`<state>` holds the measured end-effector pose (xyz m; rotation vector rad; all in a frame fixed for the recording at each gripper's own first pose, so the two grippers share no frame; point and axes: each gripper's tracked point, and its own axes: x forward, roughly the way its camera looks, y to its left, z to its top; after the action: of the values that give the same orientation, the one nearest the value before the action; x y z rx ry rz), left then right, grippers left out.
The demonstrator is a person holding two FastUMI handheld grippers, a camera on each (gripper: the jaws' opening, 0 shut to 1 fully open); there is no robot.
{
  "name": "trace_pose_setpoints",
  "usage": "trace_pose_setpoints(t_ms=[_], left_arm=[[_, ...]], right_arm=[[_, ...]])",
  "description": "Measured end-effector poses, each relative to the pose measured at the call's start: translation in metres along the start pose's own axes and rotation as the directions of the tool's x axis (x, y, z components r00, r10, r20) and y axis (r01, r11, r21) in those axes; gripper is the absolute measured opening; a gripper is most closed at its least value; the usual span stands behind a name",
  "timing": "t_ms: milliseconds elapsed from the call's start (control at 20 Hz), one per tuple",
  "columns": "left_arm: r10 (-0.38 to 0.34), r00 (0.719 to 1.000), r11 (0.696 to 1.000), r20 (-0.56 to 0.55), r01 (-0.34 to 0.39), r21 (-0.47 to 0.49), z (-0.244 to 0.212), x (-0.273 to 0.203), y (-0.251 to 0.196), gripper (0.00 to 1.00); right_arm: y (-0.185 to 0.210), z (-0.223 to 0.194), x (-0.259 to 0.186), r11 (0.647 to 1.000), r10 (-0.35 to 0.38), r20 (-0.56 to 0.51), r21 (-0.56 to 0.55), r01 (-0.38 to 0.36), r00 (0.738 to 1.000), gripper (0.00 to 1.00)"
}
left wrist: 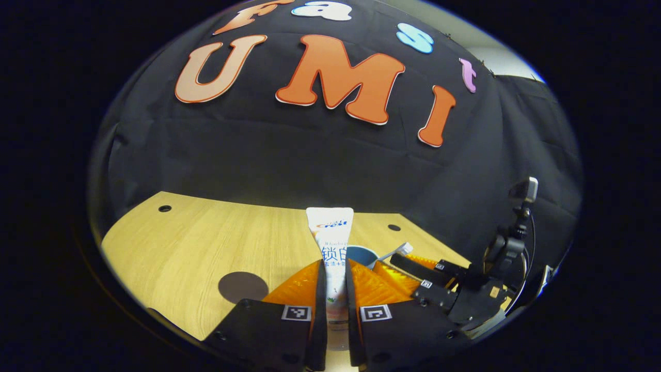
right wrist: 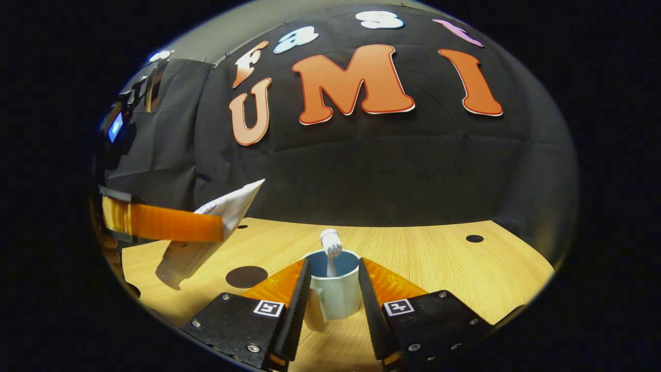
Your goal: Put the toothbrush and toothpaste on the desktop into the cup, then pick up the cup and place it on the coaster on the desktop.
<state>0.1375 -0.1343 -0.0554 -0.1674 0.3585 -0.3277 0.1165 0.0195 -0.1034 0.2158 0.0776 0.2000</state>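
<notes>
The left gripper (left wrist: 335,310) has both fingers pressed on the toothpaste (left wrist: 330,243), which stands upright between them above the bench (left wrist: 170,243); from the right gripper view the tube (right wrist: 206,232) hangs tilted in the air. The right gripper (right wrist: 333,305) has its fingers parted on either side of the cup (right wrist: 338,294), not clearly touching it. The toothbrush (right wrist: 330,245) stands in the cup, head up. The dark round coaster (right wrist: 246,276) lies on the bench just beside the cup.
</notes>
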Motion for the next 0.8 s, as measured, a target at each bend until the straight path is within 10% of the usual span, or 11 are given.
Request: trace_pose_setpoints(t_ms=[800], left_arm=[[-0.123,0.966,0.99,0.229,0.135,-0.035,0.043,0.061,-0.05,0.2]], right_arm=[[-0.033,0.017,-0.084,0.999,-0.003,0.075,0.037,0.0,0.997,0.75]])
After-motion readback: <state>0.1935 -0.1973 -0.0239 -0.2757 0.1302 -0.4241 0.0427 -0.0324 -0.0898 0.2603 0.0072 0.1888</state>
